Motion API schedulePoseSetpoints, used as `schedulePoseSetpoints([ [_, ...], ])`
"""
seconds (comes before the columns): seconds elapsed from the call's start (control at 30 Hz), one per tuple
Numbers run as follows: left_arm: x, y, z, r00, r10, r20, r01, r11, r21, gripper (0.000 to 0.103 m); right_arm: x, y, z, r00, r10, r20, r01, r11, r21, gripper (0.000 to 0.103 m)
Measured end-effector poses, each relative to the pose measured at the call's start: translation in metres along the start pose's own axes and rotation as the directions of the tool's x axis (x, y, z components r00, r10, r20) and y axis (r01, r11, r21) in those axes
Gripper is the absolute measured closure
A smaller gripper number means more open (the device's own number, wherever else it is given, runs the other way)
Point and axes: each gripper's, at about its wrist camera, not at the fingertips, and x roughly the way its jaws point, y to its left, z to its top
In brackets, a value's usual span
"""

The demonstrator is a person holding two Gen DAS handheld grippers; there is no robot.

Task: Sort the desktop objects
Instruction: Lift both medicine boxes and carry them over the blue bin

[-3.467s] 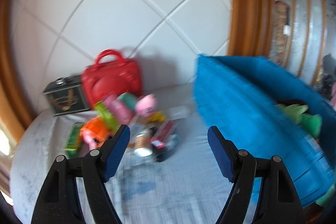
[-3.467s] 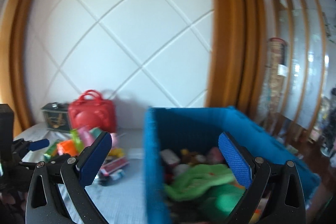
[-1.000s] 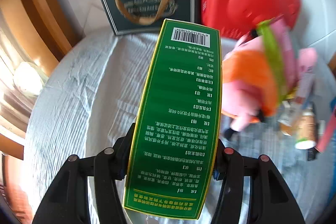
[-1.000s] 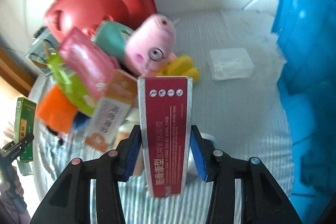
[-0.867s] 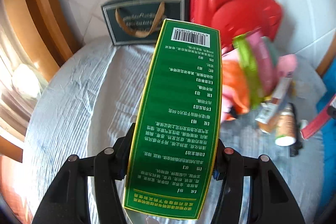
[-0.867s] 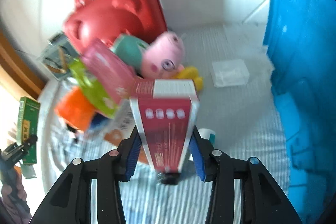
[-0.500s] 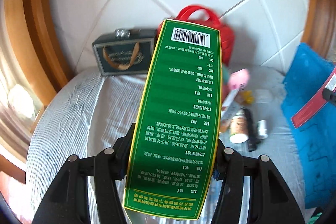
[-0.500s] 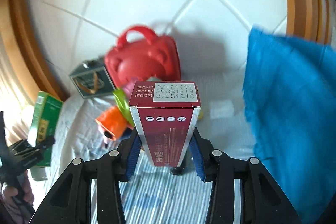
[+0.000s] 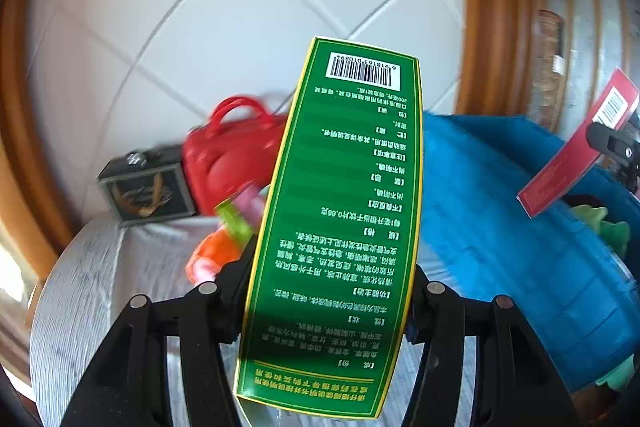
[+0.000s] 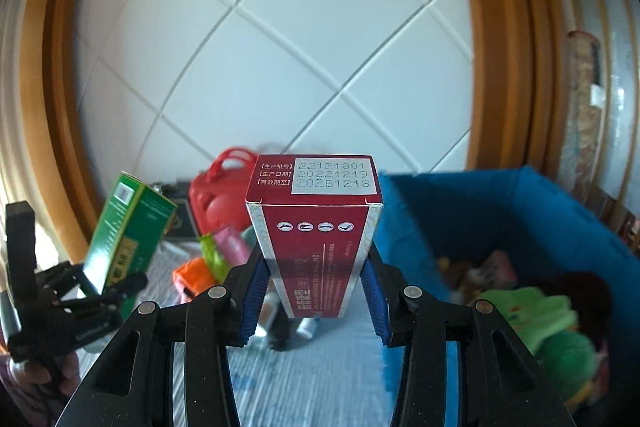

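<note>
A: Biggest thing in view: the blue bin [image 10: 520, 211], on the right of the grey tablecloth [image 10: 280, 379]. It holds a green plush [image 10: 532, 315] and some blurred items that can't be identified.

B: And the pile?

A: Left of the bin, against the white wall [image 10: 280, 47]: red handbag [image 9: 228, 155], dark tin box [image 9: 146, 191] just beside it on the left, orange toy [image 9: 216, 251] and a lime-and-pink pack [image 9: 240, 211] in front. All blurred.

B: Left gripper?

A: The left gripper [image 9: 326, 303] pinches the green box [image 9: 340, 195] near its lower end; the box is held up off the table, barcode end farthest from the camera, tilted a little right.

B: Right gripper?

A: The right gripper [image 10: 316, 301] clamps the red box [image 10: 316, 239] between its blue pads [image 10: 252, 295], date-stamped end facing the camera. The box is in the air, beside the bin's left wall in the right wrist view; the left wrist view shows it over the bin.

B: Anything under it?

A: Small bottles [image 10: 308, 325] on the cloth, too blurred to tell apart.
</note>
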Motion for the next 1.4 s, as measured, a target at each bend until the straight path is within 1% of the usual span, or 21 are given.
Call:
schedulePoseSetpoints([
  [0.13, -0.012, -0.050, 0.012, 0.997, -0.062, 0.044, 0.059, 0.996, 0.061, 0.047, -0.034, -0.035, 0.009, 0.996, -0.065, 0.060, 0.064, 0.998, 0.026, 0.059],
  [0.23, -0.018, -0.093, 0.022, 0.991, -0.117, 0.072, 0.109, 0.988, 0.112, 0.047, -0.057, -0.068, 0.009, 0.988, -0.129, 0.087, 0.124, 0.991, 0.057, 0.059],
  [0.33, -0.023, -0.135, 0.030, 0.980, -0.179, 0.088, 0.164, 0.975, 0.150, 0.047, -0.079, -0.102, 0.005, 0.975, -0.196, 0.102, 0.188, 0.978, 0.088, 0.059],
  [0.4, -0.023, -0.163, 0.032, 0.971, -0.222, 0.091, 0.204, 0.963, 0.177, 0.047, -0.094, -0.125, 0.003, 0.961, -0.255, 0.105, 0.245, 0.964, 0.104, 0.059],
  [0.5, -0.022, -0.208, 0.037, 0.956, -0.284, 0.079, 0.262, 0.942, 0.211, 0.047, -0.110, -0.159, -0.005, 0.942, -0.324, 0.090, 0.312, 0.941, 0.129, 0.059],
  [0.6, -0.021, -0.252, 0.039, 0.937, -0.344, 0.057, 0.320, 0.913, 0.252, 0.047, -0.125, -0.188, -0.013, 0.925, -0.374, 0.063, 0.361, 0.920, 0.151, 0.059],
  [0.67, -0.019, -0.276, 0.036, 0.928, -0.370, 0.038, 0.345, 0.895, 0.282, 0.047, -0.127, -0.204, -0.019, 0.916, -0.400, 0.040, 0.389, 0.907, 0.158, 0.059],
  [0.77, -0.012, -0.307, 0.030, 0.917, -0.398, -0.010, 0.383, 0.874, 0.299, 0.047, -0.130, -0.221, -0.027, 0.898, -0.439, 0.005, 0.433, 0.887, 0.160, 0.059],
  [0.8, -0.011, -0.316, 0.028, 0.915, -0.404, -0.024, 0.391, 0.868, 0.307, 0.047, -0.129, -0.225, -0.029, 0.896, -0.444, -0.003, 0.439, 0.884, 0.160, 0.059],
  [0.87, -0.008, -0.329, 0.025, 0.913, -0.405, -0.041, 0.396, 0.858, 0.328, 0.047, -0.129, -0.234, -0.035, 0.890, -0.455, -0.022, 0.452, 0.878, 0.156, 0.059],
  [0.93, -0.007, -0.335, 0.025, 0.912, -0.407, -0.049, 0.399, 0.854, 0.335, 0.047, -0.127, -0.242, -0.039, 0.882, -0.469, -0.041, 0.469, 0.871, 0.147, 0.059],
  [1.03, -0.003, -0.341, 0.023, 0.912, -0.406, -0.062, 0.402, 0.849, 0.344, 0.047, -0.121, -0.248, -0.044, 0.880, -0.469, -0.069, 0.474, 0.869, 0.143, 0.059],
  [1.33, 0.003, -0.344, 0.024, 0.904, -0.417, -0.091, 0.422, 0.840, 0.340, 0.047, -0.085, -0.268, -0.053, 0.862, -0.479, -0.166, 0.498, 0.862, 0.097, 0.059],
  [1.4, 0.003, -0.343, 0.023, 0.905, -0.414, -0.094, 0.420, 0.841, 0.341, 0.046, -0.078, -0.273, -0.056, 0.860, -0.475, -0.184, 0.496, 0.863, 0.091, 0.058],
])
